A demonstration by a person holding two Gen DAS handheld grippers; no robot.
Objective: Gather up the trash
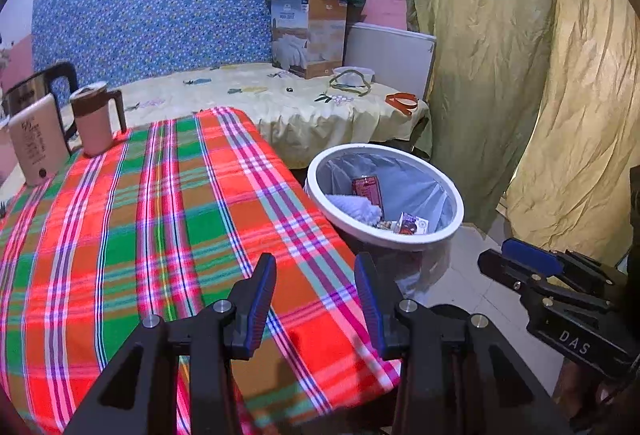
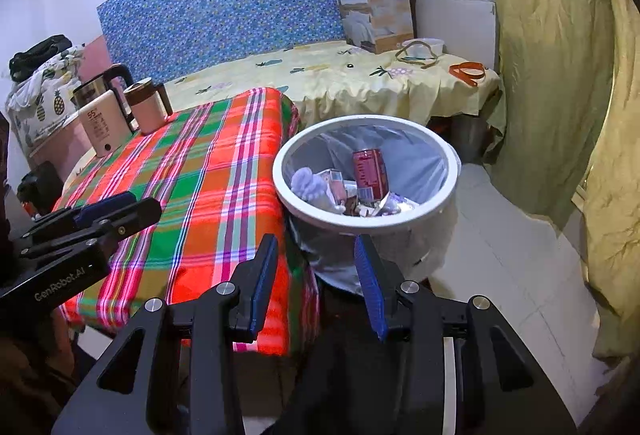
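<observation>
A white-rimmed trash bin (image 1: 448, 191) (image 2: 450, 163) with a grey liner stands on the floor beside the table. Inside lie a red can (image 1: 366, 189) (image 2: 370, 171), a white crumpled cloth (image 1: 354, 207) (image 2: 310, 185) and small wrappers (image 1: 412, 223) (image 2: 376, 209). My left gripper (image 1: 315, 299) is open and empty above the near right part of the plaid tablecloth (image 1: 160, 227) (image 2: 200, 187). My right gripper (image 2: 317, 283) is open and empty, just short of the bin's near rim; it also shows at the right of the left wrist view (image 1: 532, 267).
A kettle (image 1: 36, 91) (image 2: 102, 87), a beige box (image 1: 38, 139) (image 2: 102, 125) and a pink mug (image 1: 94, 119) (image 2: 148, 107) stand at the table's far left. Behind is a bed (image 1: 280, 103) (image 2: 360, 79) with a carton (image 1: 308, 35) (image 2: 374, 11). A yellow curtain (image 1: 540, 75) (image 2: 560, 75) hangs right.
</observation>
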